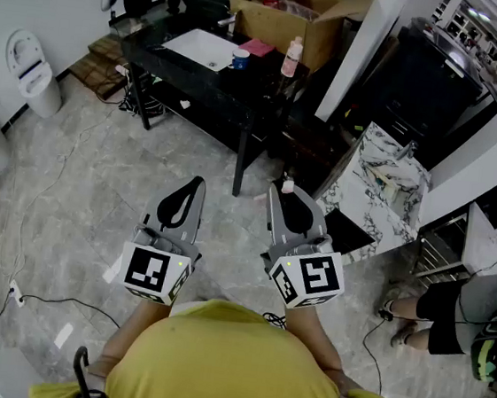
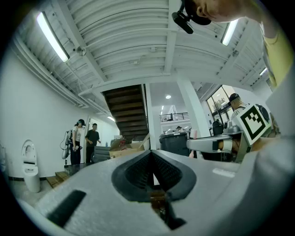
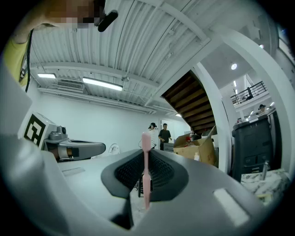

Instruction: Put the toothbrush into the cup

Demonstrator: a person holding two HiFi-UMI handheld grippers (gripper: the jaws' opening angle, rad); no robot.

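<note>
Here, the slim pink plastic toothbrush [image 3: 146, 177] is held upright between the ribbed black pads of the right gripper [image 3: 145, 156]. The jaws are clamped on its handle, and its rounded head is raised above the jaw tips. The left gripper [image 2: 151, 159] is closed with nothing in it, and its ribbed pads are drawn together to a narrow seam inside the smooth grey shell. Both grippers are held side by side above the veined grey stone floor [image 1: 98, 185], well apart from the glossy black counter [image 1: 199, 81]. A cube with black-and-white square markers is carried on each gripper. Toward the counter's right end, a small blue cup [image 1: 239, 59] is set just beside the rectangular white sink basin [image 1: 199, 47]. A pink bottle [image 1: 291, 58] with a pale cap is placed near the right edge, and an open cardboard box [image 1: 287, 20] is seen at the far right corner behind it.
</note>
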